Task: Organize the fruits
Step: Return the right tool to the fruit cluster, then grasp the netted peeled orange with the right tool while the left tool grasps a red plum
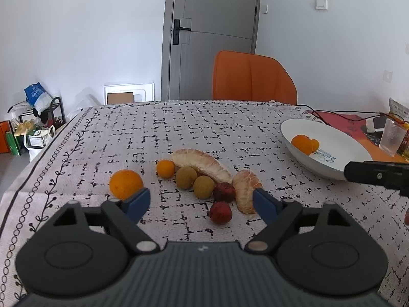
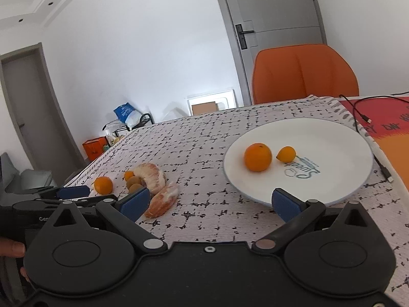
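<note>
Loose fruit lies on the patterned tablecloth: an orange (image 1: 126,184), a small kumquat (image 1: 165,168), two tan longans (image 1: 186,177), two dark red lychees (image 1: 221,212) and two peeled pomelo pieces (image 1: 200,164). My left gripper (image 1: 202,203) is open just in front of this pile, nothing between its blue pads. A white plate (image 2: 340,153) holds an orange (image 2: 257,157) and a kumquat (image 2: 286,154). My right gripper (image 2: 211,203) is open wide at the plate's near rim, holding nothing. The pomelo piece (image 2: 163,199) lies beside its left pad.
An orange chair (image 1: 251,76) stands behind the table's far edge. A clear glass (image 1: 392,136), black cables (image 1: 340,115) and a red-orange mat (image 2: 378,117) sit at the right. A rack with bags (image 1: 38,120) stands on the floor at left. A hand (image 2: 11,249) shows at the lower left.
</note>
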